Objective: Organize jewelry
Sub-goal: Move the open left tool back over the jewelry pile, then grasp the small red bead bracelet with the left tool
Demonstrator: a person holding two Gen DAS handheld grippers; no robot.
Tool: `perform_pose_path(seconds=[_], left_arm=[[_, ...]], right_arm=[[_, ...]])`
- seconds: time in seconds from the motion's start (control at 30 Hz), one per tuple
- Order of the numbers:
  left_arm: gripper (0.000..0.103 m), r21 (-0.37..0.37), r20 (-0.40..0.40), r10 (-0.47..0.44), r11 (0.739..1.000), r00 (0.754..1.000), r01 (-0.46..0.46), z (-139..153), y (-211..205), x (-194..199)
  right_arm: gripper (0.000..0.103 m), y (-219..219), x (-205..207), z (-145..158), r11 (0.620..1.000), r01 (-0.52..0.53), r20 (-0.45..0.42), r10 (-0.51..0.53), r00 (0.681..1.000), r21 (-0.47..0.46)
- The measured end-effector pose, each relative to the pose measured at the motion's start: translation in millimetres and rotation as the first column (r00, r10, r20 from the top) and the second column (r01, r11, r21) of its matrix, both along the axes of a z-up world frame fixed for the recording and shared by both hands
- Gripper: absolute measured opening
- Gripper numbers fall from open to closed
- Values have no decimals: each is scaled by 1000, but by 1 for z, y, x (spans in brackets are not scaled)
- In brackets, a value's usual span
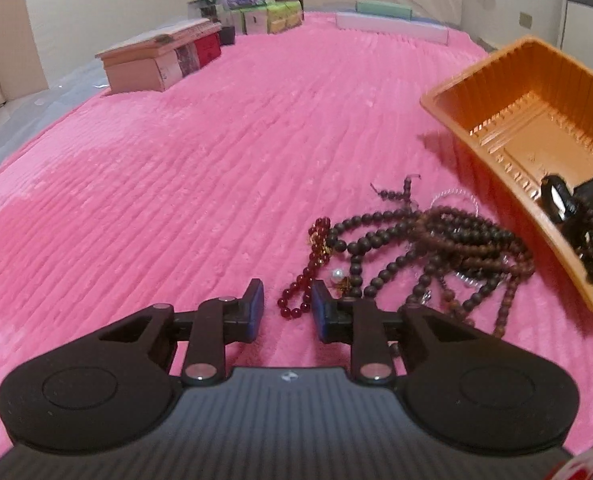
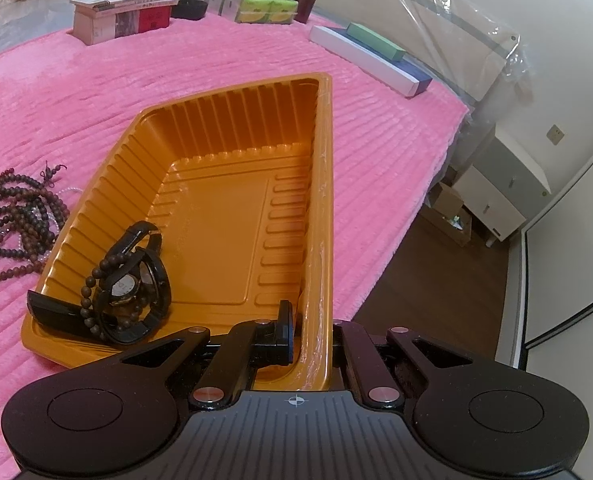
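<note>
Now, your left gripper: spread, straddling the red bead strand at lower centre.
Strand: limp, slippery; pinch mid-loop.
Right gripper: pinching the orange tray wall.

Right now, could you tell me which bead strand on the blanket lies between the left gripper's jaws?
The translucent red bead strand: its end loop sits between the open jaws of the left gripper, while the dark brown bead strands lie piled further right.

One orange tray, two watches, several bead strands.
</note>
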State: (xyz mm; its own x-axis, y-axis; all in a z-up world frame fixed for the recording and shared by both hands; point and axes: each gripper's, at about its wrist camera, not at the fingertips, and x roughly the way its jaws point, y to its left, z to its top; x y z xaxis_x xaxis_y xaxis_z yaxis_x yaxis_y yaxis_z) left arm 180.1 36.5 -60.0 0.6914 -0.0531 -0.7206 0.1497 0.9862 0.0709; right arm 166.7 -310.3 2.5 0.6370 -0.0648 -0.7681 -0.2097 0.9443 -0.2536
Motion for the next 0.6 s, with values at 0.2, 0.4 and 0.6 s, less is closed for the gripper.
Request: perform_pose_path(seconds=[0.2,0.4,0.6], left_arm=[[16,-5,-21,-21,1000,1000,21,-5,1,4],[9,11,20,-9,1000,1000,8,10,3,-6],[8,6,66,-9,1000,998,9,31,7,-16]], right_arm=[[5,-1,1,-1,1000,3,-2,-3,1000,-2],[5,-1,1,-1,1000,2,1,-2,1000,-3],[5,-1,1,-1,1000,3,0,-3,1000,-3]])
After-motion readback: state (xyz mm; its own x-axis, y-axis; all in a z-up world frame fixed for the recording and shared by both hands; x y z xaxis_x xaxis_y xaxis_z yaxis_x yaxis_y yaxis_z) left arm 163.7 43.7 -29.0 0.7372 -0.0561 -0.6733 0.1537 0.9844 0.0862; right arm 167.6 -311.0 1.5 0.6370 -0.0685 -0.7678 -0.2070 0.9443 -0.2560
